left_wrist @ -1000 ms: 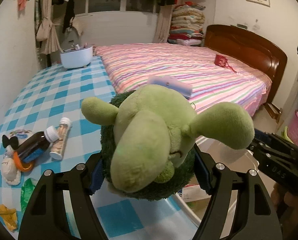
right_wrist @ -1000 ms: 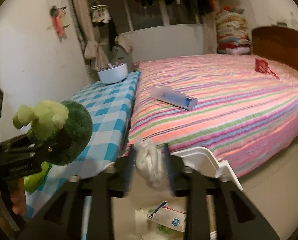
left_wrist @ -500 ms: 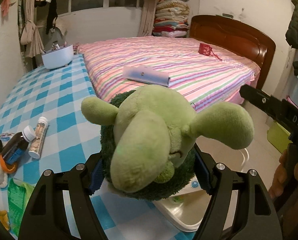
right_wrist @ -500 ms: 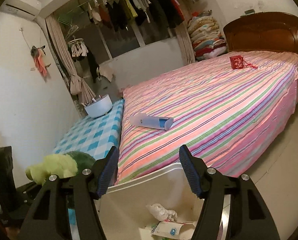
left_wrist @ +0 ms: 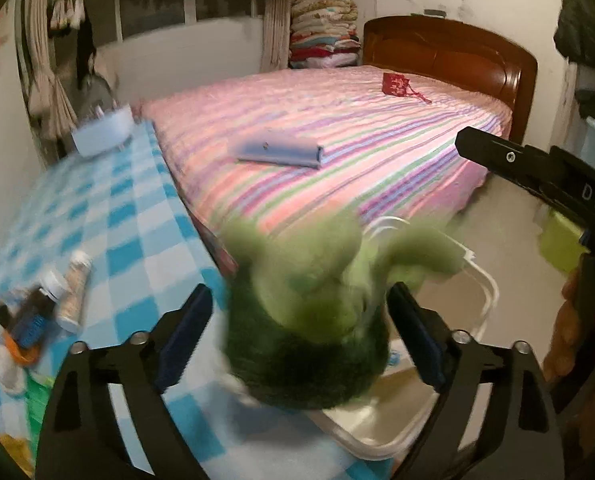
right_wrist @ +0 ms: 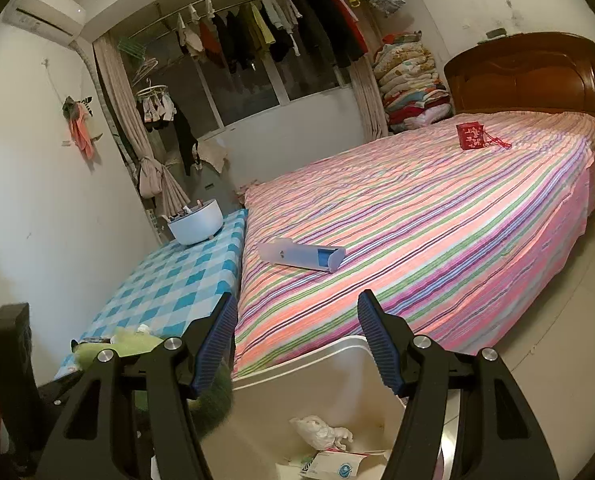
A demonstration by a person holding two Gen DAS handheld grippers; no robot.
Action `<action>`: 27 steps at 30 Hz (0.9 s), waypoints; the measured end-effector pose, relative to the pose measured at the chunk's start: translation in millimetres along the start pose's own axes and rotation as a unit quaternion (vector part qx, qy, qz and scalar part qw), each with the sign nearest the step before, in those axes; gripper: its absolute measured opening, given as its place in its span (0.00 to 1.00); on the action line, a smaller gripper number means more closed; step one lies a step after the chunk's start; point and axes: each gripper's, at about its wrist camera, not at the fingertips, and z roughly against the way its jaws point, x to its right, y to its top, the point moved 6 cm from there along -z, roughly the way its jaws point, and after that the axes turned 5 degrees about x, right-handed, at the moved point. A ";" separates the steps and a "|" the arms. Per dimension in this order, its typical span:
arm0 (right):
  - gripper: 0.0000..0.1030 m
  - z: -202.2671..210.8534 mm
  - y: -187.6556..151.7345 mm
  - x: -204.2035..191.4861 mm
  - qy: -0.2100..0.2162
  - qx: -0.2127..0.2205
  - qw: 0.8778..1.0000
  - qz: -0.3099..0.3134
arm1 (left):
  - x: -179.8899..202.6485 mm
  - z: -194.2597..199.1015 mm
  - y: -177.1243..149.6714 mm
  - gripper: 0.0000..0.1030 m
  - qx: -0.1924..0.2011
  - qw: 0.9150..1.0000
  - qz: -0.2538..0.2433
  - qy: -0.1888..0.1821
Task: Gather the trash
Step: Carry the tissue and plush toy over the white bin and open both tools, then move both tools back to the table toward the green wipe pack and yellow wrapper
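Note:
My left gripper (left_wrist: 297, 332) is open, its blue pads apart from the green plush toy (left_wrist: 317, 312), which is blurred between the jaws over the white trash bin (left_wrist: 385, 428). The toy also shows at the bin's left edge in the right wrist view (right_wrist: 213, 396). My right gripper (right_wrist: 295, 344) is open and empty above the bin (right_wrist: 297, 372). Inside the bin lie a crumpled white bag (right_wrist: 321, 432) and a small carton (right_wrist: 337, 464). The right gripper also shows in the left wrist view (left_wrist: 537, 176).
Bottles (left_wrist: 73, 288) and other small items (left_wrist: 21, 332) lie on the blue checked table (left_wrist: 137, 216). A white bowl (right_wrist: 195, 222) stands at its far end. The striped bed (right_wrist: 437, 216) holds a blue case (right_wrist: 301, 256) and a red pouch (right_wrist: 471, 136).
My left gripper has opened and the plush toy has slipped free, dropping toward the bin. My right gripper stays open over the bin, tilted up a little.

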 end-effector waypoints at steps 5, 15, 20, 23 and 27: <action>0.59 3.6 1.2 -4.2 0.003 0.013 1.000 0.005 | -17.5 17.8 13.1 0.94 0.047 0.999 0.018 0.019; 0.59 -5.6 -4.3 -29.7 0.044 -0.001 0.999 0.015 | -95.6 32.8 17.6 0.94 0.068 0.987 0.139 0.043; 0.59 -17.4 -16.9 -60.6 0.082 -0.028 0.996 0.032 | -123.9 43.9 12.7 0.94 0.072 0.983 0.153 0.069; 0.59 -24.6 -28.8 -84.5 0.111 -0.047 0.992 0.048 | -137.9 52.8 7.4 0.94 0.072 0.981 0.161 0.078; 0.59 -33.7 -48.3 -122.6 0.151 -0.076 0.982 0.079 | -158.2 65.2 -1.7 0.94 0.071 0.978 0.170 0.099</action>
